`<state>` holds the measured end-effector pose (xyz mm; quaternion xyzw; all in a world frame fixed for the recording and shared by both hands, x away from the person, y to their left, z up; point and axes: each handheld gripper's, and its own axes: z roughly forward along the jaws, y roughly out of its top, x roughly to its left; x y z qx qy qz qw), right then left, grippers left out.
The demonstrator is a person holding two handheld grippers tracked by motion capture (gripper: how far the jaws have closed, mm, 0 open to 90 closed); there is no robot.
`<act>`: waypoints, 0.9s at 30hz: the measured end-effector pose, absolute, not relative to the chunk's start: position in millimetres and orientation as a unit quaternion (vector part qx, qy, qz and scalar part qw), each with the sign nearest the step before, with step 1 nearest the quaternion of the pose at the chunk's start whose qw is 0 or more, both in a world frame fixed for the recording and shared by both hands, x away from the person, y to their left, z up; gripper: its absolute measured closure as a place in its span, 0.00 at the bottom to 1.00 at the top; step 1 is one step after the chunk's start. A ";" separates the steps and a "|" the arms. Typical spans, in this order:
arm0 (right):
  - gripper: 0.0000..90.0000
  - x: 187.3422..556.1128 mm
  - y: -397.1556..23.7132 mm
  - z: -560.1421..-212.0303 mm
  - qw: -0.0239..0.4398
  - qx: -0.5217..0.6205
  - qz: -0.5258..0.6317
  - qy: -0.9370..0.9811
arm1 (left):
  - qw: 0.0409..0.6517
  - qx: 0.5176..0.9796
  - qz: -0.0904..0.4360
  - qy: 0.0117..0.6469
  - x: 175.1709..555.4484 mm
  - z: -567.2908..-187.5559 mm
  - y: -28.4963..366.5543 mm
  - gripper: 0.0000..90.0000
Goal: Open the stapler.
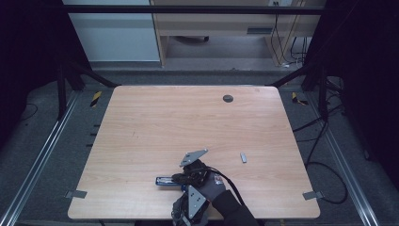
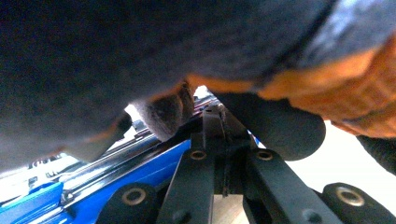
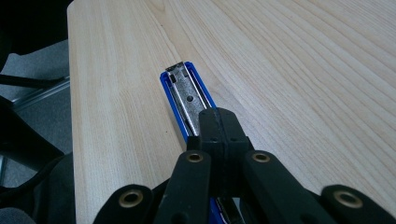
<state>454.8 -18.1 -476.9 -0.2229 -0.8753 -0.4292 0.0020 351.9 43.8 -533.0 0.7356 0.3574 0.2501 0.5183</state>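
Beneath the right gripper, jaws pressed together, blue stapler flat on the counter, left gripper likewise closed, just beside its near end, small grey piece well apart

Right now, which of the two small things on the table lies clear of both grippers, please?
The small grey piece, alone right of the hands; the blue stapler lies under them.

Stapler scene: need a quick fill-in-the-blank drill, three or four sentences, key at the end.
1. The stapler has a body coloured ____.
2. In its own view, the right gripper has its jaws ____ over the stapler's metal track.
3. The table top is made of ____.
4. Alone to the right of the hands lies a small ____ piece.

Missing words: blue; shut; wood; grey
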 end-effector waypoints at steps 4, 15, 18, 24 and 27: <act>1.00 454.5 -21.8 -476.3 -0.006 -0.223 -0.435 -0.872 | 0.520 0.735 0.248 0.359 352.1 -533.0 44.2 1.00; 1.00 454.1 -45.6 -466.9 -0.016 -0.234 -0.463 -0.855 | 0.518 0.734 0.246 0.364 352.8 -532.2 45.4 1.00; 1.00 453.3 -53.8 -463.4 -0.024 -0.241 -0.473 -0.847 | 0.516 0.735 0.245 0.365 353.4 -531.6 46.4 1.00; 1.00 451.3 -72.3 -455.8 -0.047 -0.258 -0.494 -0.829 | 0.515 0.740 0.242 0.359 353.9 -530.6 46.4 1.00; 1.00 450.6 -82.2 -452.0 -0.054 -0.265 -0.504 -0.820 | 0.513 0.742 0.241 0.358 354.2 -530.1 46.4 1.00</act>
